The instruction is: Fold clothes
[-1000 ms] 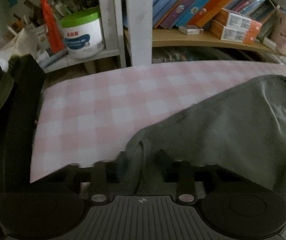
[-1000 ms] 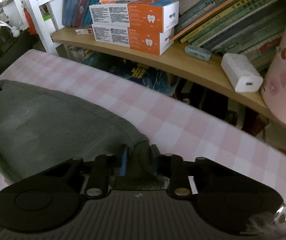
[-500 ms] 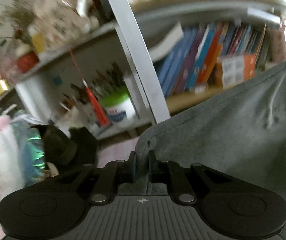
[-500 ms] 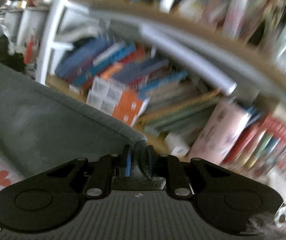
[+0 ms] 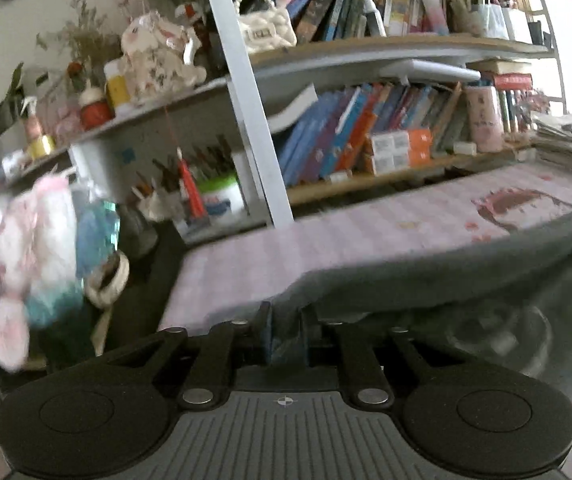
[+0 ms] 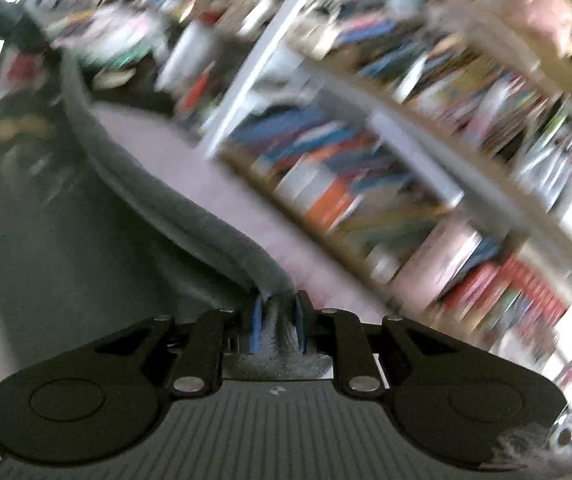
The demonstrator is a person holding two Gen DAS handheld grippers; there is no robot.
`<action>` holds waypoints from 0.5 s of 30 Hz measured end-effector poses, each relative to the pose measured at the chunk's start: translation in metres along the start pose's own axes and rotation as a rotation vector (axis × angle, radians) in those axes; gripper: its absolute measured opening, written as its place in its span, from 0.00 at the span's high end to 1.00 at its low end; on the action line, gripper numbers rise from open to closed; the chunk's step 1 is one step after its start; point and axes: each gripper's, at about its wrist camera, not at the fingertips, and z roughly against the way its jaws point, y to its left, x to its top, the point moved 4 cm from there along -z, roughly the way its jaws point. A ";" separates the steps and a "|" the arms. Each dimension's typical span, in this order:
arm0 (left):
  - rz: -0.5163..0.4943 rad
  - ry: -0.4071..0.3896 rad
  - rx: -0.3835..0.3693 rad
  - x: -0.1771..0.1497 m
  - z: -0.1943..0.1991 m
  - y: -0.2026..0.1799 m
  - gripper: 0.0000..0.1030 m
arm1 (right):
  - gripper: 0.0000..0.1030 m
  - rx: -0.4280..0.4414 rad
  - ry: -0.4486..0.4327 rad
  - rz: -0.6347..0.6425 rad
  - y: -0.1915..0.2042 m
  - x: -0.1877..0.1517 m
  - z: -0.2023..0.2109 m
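Left wrist view: the left gripper is clenched on a corner of the grey garment, with cloth bunched between its jaws, which have just eased slightly wider around the fabric. The garment's hem runs from the jaws off to the right, lifted above the pink checked table, and the rest of the cloth hangs down at lower right. The table's left edge lies just left of the jaws, with a dark gap and a pile of soft pastel things beyond it. Past the table's far edge stands a crowded bookshelf with a white post, so open room lies mainly over the bare tabletop ahead and to the right. In the right wrist view, heavily blurred, the right gripper is likewise clamped on the garment, fabric pinched between its blue pads. A thick rolled hem stretches away from the jaws to upper left. The table shows to its right, and the bookshelf tilts across the far side.
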 end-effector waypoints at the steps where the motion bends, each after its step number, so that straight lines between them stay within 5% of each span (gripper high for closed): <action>1: 0.002 0.026 -0.013 -0.007 0.002 -0.003 0.82 | 0.84 0.023 0.027 0.004 0.006 -0.006 0.005; 7: 0.006 0.132 -0.021 -0.040 0.019 -0.012 0.77 | 0.80 0.127 0.180 -0.162 0.013 -0.023 0.021; 12: 0.177 0.120 0.010 -0.051 0.050 0.009 0.73 | 0.66 0.225 0.232 -0.552 -0.007 -0.032 0.041; 15: 0.446 0.099 -0.042 -0.054 0.054 0.028 0.41 | 0.59 0.328 0.206 -0.825 -0.012 -0.032 0.038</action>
